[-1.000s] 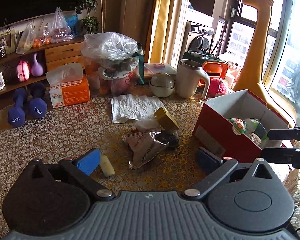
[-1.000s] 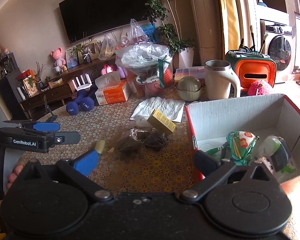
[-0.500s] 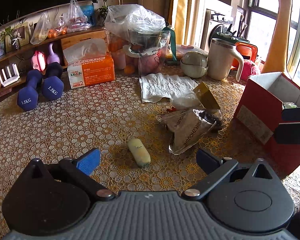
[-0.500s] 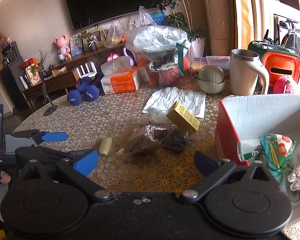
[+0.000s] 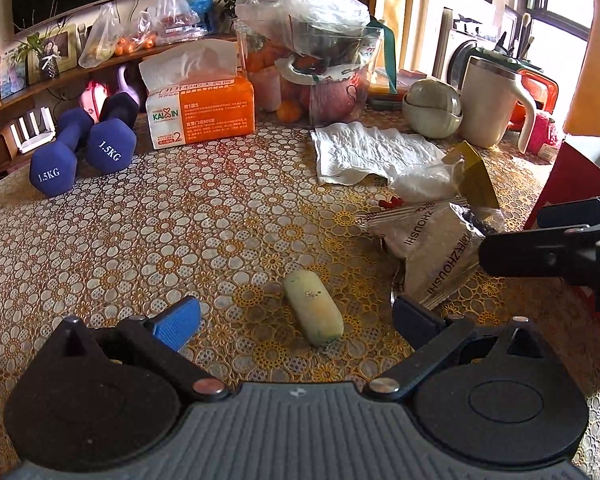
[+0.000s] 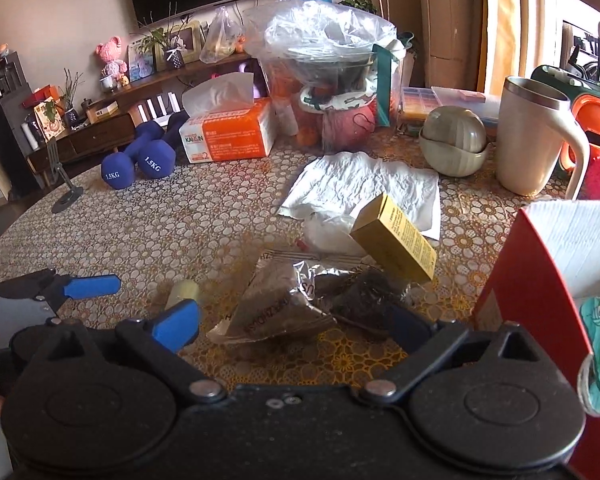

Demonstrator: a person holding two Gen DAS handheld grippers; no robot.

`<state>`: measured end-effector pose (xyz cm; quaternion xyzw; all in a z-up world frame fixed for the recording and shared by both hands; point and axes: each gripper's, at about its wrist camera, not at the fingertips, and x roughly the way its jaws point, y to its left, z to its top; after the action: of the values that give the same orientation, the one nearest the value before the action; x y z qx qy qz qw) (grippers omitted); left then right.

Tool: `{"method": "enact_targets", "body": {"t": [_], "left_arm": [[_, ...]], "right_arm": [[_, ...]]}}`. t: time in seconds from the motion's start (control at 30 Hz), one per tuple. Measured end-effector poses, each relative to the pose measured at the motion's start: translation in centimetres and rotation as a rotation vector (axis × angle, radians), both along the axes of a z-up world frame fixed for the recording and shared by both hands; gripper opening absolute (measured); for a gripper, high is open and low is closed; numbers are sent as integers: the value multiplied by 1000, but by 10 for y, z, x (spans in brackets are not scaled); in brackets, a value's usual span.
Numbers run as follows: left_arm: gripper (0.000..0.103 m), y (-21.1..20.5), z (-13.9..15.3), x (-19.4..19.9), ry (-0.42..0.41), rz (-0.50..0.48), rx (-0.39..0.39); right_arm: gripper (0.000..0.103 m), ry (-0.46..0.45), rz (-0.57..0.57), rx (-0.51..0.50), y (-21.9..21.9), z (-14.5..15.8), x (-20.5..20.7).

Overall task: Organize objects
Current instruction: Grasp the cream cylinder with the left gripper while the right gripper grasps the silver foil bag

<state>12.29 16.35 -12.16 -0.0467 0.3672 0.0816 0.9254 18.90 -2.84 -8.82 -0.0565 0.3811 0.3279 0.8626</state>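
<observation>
A pale yellow oblong snack (image 5: 313, 307) lies on the patterned tablecloth between the open fingers of my left gripper (image 5: 298, 320), low over the table. It also shows in the right wrist view (image 6: 183, 293). My right gripper (image 6: 288, 326) is open and hovers over a silver foil packet (image 6: 278, 306) and a dark crumpled wrapper (image 6: 364, 300). A yellow box (image 6: 394, 238) leans just behind them. The red cardboard box (image 6: 512, 320) with white inner walls stands at the right and holds packets. The foil packet (image 5: 432, 248) lies right of the snack.
Behind stand two blue dumbbells (image 5: 80, 148), an orange tissue pack (image 5: 200, 108), a bagged glass container of fruit (image 5: 320, 60), a white paper towel (image 5: 372, 152), a grey lidded bowl (image 5: 432, 108) and a cream mug (image 5: 492, 100). The table edge curves at the left (image 6: 4, 240).
Both grippers have moved left and lower over the table. The yellow snack now lies between my left fingers. My right gripper has left the red box and now hangs over the foil packet.
</observation>
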Motion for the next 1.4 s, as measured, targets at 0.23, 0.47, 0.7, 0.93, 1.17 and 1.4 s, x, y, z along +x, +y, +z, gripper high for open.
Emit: {"method": "enact_targets", "body": {"t": [0.23, 0.47, 0.7, 0.93, 1.17, 1.4], "left_arm": [[102, 7, -7, 7, -1, 50, -23], [85, 7, -10, 11, 11, 62, -34], [54, 0, -10, 11, 17, 39, -12], [29, -9, -7, 9, 6, -7, -5], [23, -8, -3, 9, 20, -4, -2], [22, -5, 6, 3, 22, -5, -11]], "right_arm": [[92, 27, -24, -36, 19, -17, 14], [82, 28, -8, -71, 30, -23, 16], [67, 48, -1, -84, 35, -27, 16], [49, 48, 11, -88, 35, -25, 14], [30, 38, 21, -58, 31, -18, 10], [25, 36, 16, -22, 20, -9, 2]]}}
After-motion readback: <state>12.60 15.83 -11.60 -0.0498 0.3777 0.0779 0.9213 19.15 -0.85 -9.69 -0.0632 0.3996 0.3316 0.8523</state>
